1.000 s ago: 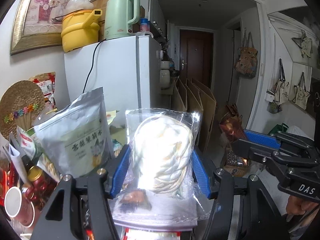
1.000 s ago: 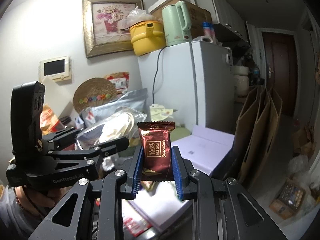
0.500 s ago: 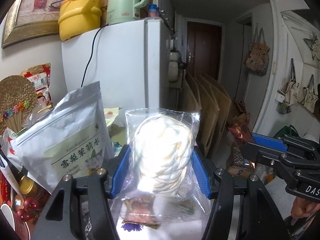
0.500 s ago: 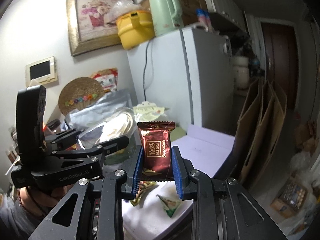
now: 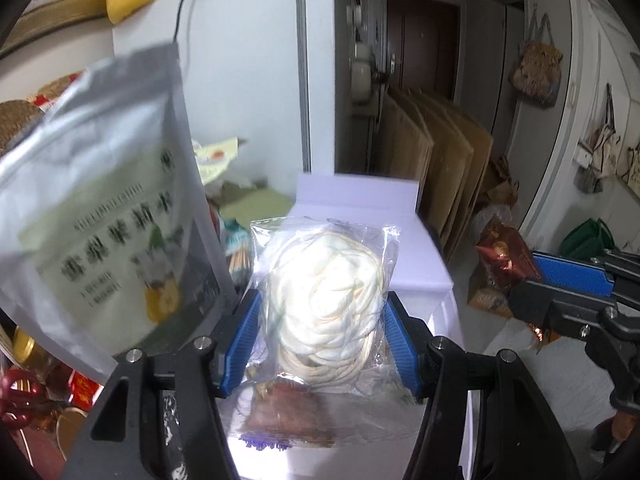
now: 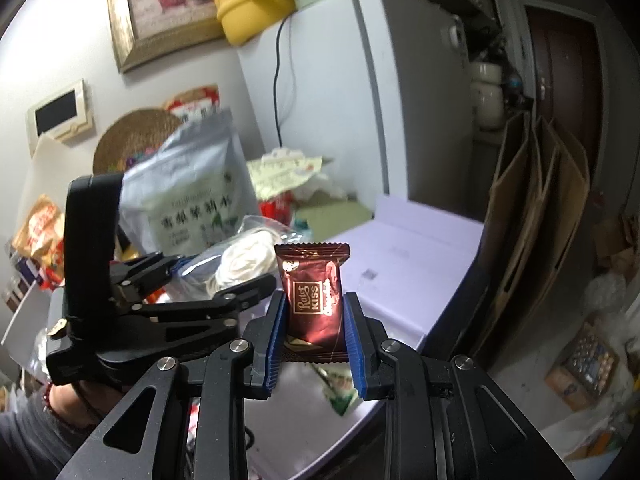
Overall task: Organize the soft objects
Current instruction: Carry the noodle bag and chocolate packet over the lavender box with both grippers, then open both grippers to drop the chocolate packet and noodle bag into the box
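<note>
The tall white refrigerator (image 6: 320, 92) is the landmark here. On its top sits a round yellow plastic pot (image 6: 250, 4), and a black cable (image 6: 277, 80) runs down its side. On the wall just beside it, on the pot's side, hangs a gold-framed flower picture (image 6: 160, 4). On the refrigerator's other side flat brown cardboard sheets (image 6: 536, 208) lean upright, with a dark brown door (image 6: 560, 76) behind them.

In front of the refrigerator lies a flat white-topped surface (image 6: 408, 256). Beside that surface, near the refrigerator's foot, stands a large silver foil pouch with a pale green label (image 5: 100, 216), blurred in the left wrist view. A round woven straw fan (image 6: 132, 140) leans against the wall behind the pouch.

The left gripper (image 5: 322, 340) is clamped on a clear plastic bag holding a coil of cream-white cord (image 5: 326, 300); the blue pads (image 5: 242, 340) press both sides of the bag, which stands upright above the white surface, in front of the refrigerator. A person's hand (image 6: 72, 396) with a red bead bracelet grips this tool.

The right gripper (image 6: 314, 344) is closed on a small dark brown chocolate wrapper with gold lettering (image 6: 314, 292), held upright between its blue pads (image 6: 276, 340), over the white surface's near edge. A small green-and-white packet (image 6: 340, 392) lies on the surface below the right gripper.
</note>
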Motion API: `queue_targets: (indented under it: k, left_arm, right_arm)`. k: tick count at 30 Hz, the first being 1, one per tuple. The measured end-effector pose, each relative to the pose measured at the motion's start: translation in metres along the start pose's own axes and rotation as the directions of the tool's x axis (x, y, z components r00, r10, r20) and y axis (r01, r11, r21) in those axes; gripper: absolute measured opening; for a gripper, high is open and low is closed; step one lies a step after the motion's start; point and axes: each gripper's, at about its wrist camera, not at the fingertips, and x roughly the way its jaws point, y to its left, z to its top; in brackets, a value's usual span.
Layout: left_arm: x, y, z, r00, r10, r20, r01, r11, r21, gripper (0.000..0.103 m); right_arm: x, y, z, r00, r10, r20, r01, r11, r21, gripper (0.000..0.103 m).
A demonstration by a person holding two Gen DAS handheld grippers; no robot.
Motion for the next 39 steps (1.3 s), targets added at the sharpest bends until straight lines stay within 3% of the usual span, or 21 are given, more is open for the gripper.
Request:
queue_targets:
  k: [11,20,23,29,39]
  left_arm:
    - [0.035,-0.001,-0.026,0.992,0.002,-0.123,-0.001,1.0,0.008,0.06]
    - [0.059,0.004,-0.036,0.982,0.05,-0.181,-0.045,0.998,0.032,0.06]
    - [0.068,0.004,-0.037,0.978,0.059,-0.201,-0.051,0.998,0.044,0.06]
    - [0.092,0.005,-0.039,0.966,0.068,-0.25,-0.059,0.997,0.043,0.06]
    - [0.098,0.002,-0.037,0.961,0.102,-0.256,-0.09,0.994,0.057,0.06]
  right_arm:
    - [0.04,-0.003,-0.024,0.993,-0.013,-0.115,0.013,1.0,0.0,0.028]
    - [0.079,-0.016,-0.033,0.982,-0.047,-0.182,0.049,0.999,0.007,0.028]
    - [0.09,-0.025,-0.034,0.98,-0.02,-0.199,0.029,0.999,0.043,0.028]
    - [0.105,-0.028,-0.031,0.976,-0.054,-0.209,0.062,0.998,0.03,0.028]
    - [0.14,-0.035,-0.032,0.951,-0.061,-0.303,0.075,0.997,0.036,0.028]
